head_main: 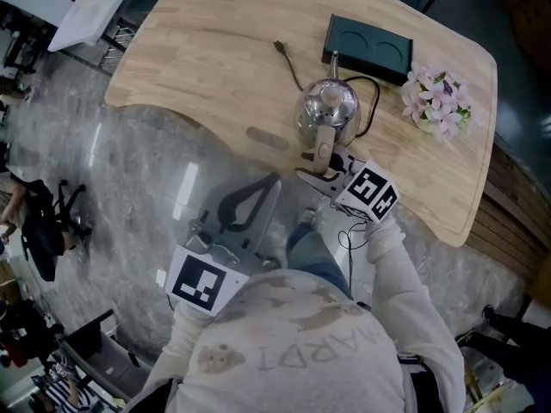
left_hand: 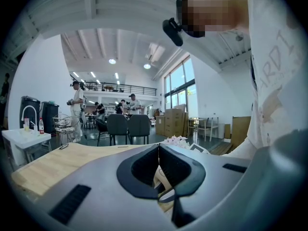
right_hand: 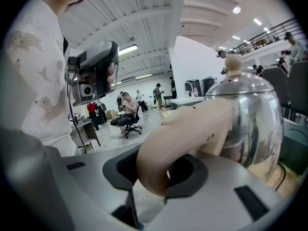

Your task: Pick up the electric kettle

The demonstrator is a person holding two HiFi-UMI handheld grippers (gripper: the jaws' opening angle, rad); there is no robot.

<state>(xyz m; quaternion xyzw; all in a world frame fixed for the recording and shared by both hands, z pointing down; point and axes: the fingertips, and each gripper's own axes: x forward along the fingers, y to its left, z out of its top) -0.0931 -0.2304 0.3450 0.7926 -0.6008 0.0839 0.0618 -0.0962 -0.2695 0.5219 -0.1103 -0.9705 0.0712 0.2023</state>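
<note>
Gripping: right gripper jaws clamped on the beige handle of the electric kettle | kettle stands on the wooden table, centre-right of frame, directly above that gripper, handle running down toward it | left gripper jaws together, empty, lower left, farther off | lift looks next.

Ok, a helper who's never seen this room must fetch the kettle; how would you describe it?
Find the light wooden table; toward its right end lie a flat dark tray and pale pink flowers. The kettle stands just in front of the tray: the only shiny, rounded metal thing, with a beige handle.
</note>
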